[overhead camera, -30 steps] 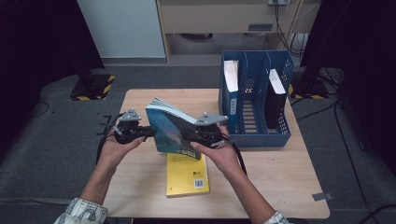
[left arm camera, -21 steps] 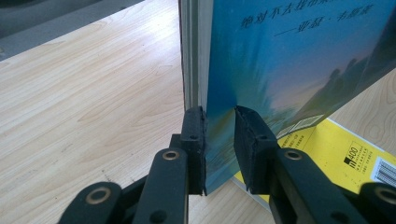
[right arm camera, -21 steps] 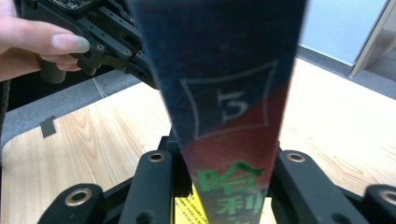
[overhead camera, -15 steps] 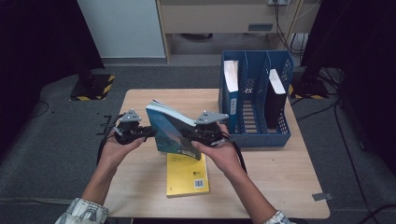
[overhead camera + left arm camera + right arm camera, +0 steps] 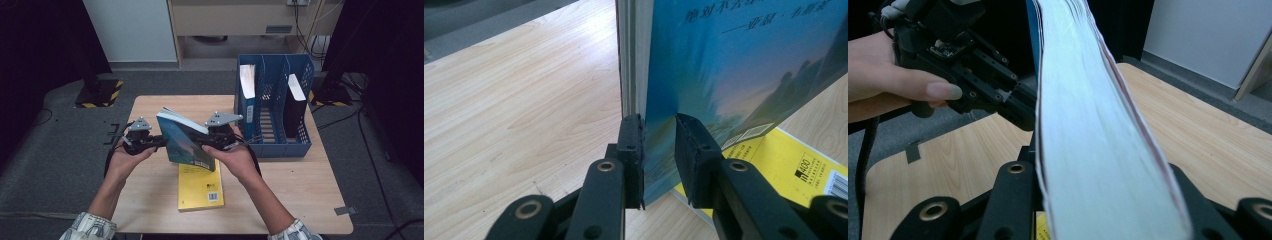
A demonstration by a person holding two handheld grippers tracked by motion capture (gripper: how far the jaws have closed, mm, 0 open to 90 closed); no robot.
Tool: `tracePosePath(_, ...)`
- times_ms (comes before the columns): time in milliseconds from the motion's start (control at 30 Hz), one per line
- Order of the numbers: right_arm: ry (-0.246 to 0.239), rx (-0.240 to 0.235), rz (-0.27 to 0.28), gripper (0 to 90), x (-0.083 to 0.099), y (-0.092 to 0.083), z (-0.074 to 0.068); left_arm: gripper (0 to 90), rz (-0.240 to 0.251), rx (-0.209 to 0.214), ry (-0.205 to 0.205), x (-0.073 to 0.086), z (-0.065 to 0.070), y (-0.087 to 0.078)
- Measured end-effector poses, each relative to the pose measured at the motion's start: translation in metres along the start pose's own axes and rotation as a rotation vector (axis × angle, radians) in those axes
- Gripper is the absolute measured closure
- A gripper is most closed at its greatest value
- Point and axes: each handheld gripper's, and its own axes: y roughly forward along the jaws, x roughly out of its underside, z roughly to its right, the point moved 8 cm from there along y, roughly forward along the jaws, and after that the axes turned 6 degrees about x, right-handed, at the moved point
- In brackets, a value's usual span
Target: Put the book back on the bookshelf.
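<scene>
High view puts the blue book (image 5: 186, 141) in the middle of the frame, lifted off the desk (image 5: 305, 190) and tilted, its page edges facing upper right and its cover facing me. I have it pinched from both sides: the left gripper (image 5: 159, 142) bites its left edge and the right gripper (image 5: 204, 145) its right edge. In the left gripper view the jaws stand narrow with the pads pressed on either face of the book (image 5: 734, 65) near its lower corner. In the right gripper view the page block (image 5: 1088, 140) rises straight out from between my jaws, which have just been closing and now sit tight on it, with the left gripper (image 5: 1018, 107) facing me from the other side.

A yellow book (image 5: 202, 186) lies flat on the desk right below the held one. The blue file rack (image 5: 274, 142) stands to the right of centre, with a white-spined book (image 5: 247, 82) in its left slot and a dark book (image 5: 295, 102) in its right one.

What matters next, I judge, is that the rack lies to the right of the held book, nearer my right hand, and its slots run away from me, so the book's long axis must line up with the free middle slot.
</scene>
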Motion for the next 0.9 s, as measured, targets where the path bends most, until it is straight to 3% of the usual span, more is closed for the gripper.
tracePosePath(500,-0.006,-0.022,0.002,70.1,-0.003,0.009,-0.001,71.9,-0.003,0.005,-0.010,0.000,0.000,0.001)
tracePosePath(567,-0.005,-0.025,0.005,70.7,-0.003,0.009,0.000,68.2,0.006,0.010,-0.023,0.002,0.000,0.003)
tracePosePath(633,0.006,-0.035,0.005,70.9,-0.003,0.009,0.001,57.3,0.012,-0.009,-0.031,0.004,-0.001,0.004)
tracePosePath(667,0.001,-0.033,0.004,71.7,-0.003,0.009,0.003,55.8,0.014,-0.055,-0.034,0.012,-0.004,0.005)
tracePosePath(900,0.038,-0.011,0.010,72.8,-0.005,0.012,0.014,31.8,0.013,-0.105,-0.117,0.067,-0.012,0.015)
